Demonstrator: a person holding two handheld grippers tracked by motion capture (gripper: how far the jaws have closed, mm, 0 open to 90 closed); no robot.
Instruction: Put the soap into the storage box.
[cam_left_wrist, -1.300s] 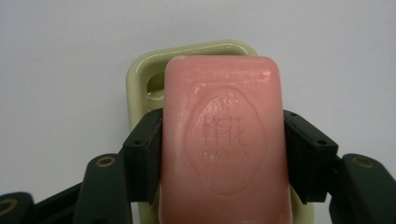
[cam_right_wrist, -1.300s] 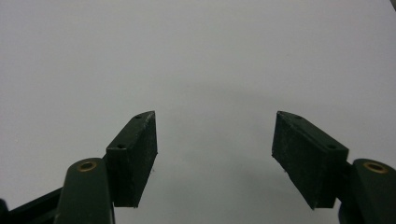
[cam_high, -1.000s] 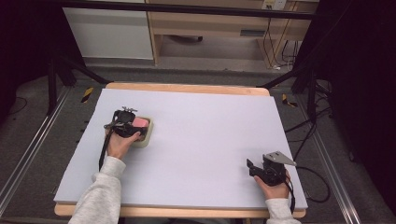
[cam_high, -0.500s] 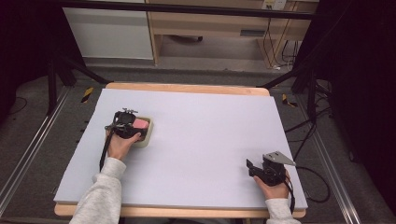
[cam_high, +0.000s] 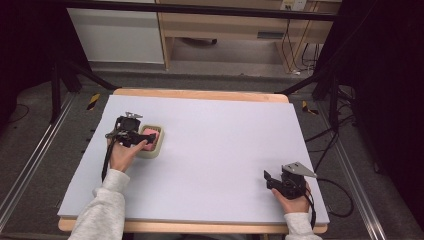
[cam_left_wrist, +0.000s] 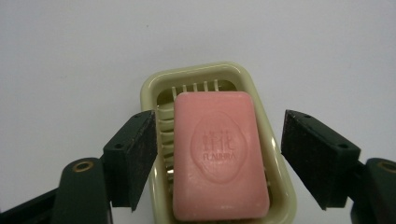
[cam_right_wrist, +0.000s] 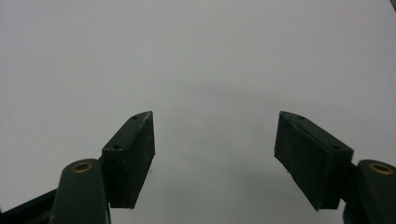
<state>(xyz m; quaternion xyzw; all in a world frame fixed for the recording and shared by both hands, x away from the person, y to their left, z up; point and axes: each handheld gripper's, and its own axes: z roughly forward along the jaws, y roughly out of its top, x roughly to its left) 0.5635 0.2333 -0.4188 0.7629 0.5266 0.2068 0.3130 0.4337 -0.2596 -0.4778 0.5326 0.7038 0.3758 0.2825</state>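
Left gripper (cam_left_wrist: 217, 154): jaws spread wide, one on each side of the soap (cam_left_wrist: 217, 156), gripping nothing. In the left gripper view a clear gap shows between the right pad and the dish (cam_left_wrist: 149, 88); the left pad stands over the dish's left rim, and contact there cannot be told. In the high view this gripper (cam_high: 145, 141) sits at the near end of the dish, held by the left hand (cam_high: 121, 155), with a grey sleeve (cam_high: 102, 212) behind it.

Soap: pink bar, stamped with an oval emblem and lettering, lying flat in the dish on its slatted base. It is set toward the dish's right side, leaving slats bare along the left and far edges.

Dish: pale green, rounded corners, resting flat on the table (cam_high: 225, 150), in the left half, roughly midway between the near and far edges (cam_high: 152, 142).

Right gripper (cam_right_wrist: 215, 154): jaws spread wide, nothing between them, bare table surface ahead. In the high view it (cam_high: 270, 178) rests near the front right corner of the table, held by the right hand (cam_high: 292, 200), well apart from the dish, its cable (cam_high: 340, 200) trailing off the table's right edge.
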